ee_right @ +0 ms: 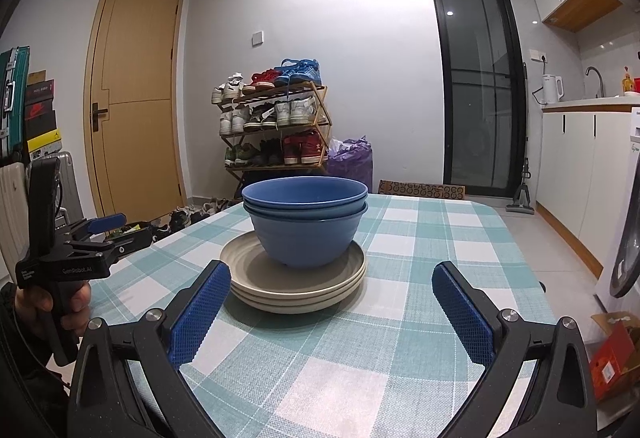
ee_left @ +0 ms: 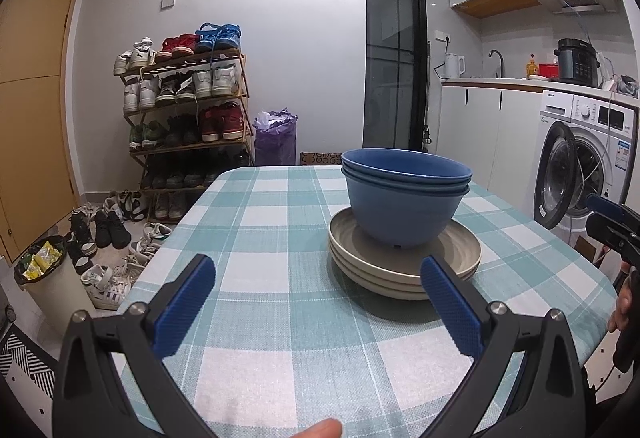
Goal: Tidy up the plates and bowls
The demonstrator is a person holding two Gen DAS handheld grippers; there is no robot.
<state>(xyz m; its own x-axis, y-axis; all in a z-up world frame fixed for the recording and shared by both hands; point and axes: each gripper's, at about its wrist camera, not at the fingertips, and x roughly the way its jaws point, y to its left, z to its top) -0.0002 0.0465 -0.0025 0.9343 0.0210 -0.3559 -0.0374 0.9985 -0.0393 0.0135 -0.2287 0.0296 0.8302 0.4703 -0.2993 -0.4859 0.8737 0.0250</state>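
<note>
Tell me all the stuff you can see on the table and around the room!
bowls: two, blue, nested, on the plates
plates: three, beige, stacked mid-table
tablecloth: one, teal-white check, over the table
shoe rack: one, wooden, full, by the far wall
door: one, tan, left
washer: one, white, right
kettle: one, white, on the counter
left claw: open, empty, before the plates
right claw: open, empty, before the plates

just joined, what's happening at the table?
A person holds a handheld gripper in each hand. The left gripper and right gripper are both open and empty, short of the dishes. Two blue bowls sit nested on three stacked beige plates on the checked tablecloth. The stacking looks done.
</note>
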